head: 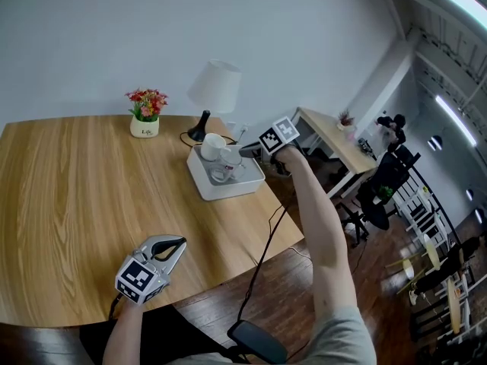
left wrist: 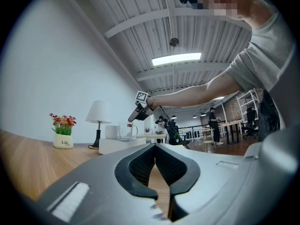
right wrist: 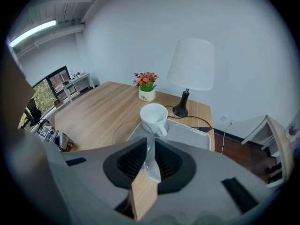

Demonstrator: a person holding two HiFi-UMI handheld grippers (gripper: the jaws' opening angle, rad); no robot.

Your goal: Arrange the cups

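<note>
Head view: we note glass cup (head: 226,170) and white mug (head: 213,144) side by side in white tray (head: 204,187) on wooden table (head: 76,196); right gripper (head: 243,152) over tray, jaws slightly apart, cup's glass wall between them, pads seemingly not pressing; left gripper (head: 177,243) near table's front edge, jaws together, empty

Left gripper (head: 175,245) was level at the counter's (head: 76,196) near edge, fingers together. Right gripper (head: 245,152), arm outstretched, pitched down, fingers slightly parted.
</note>
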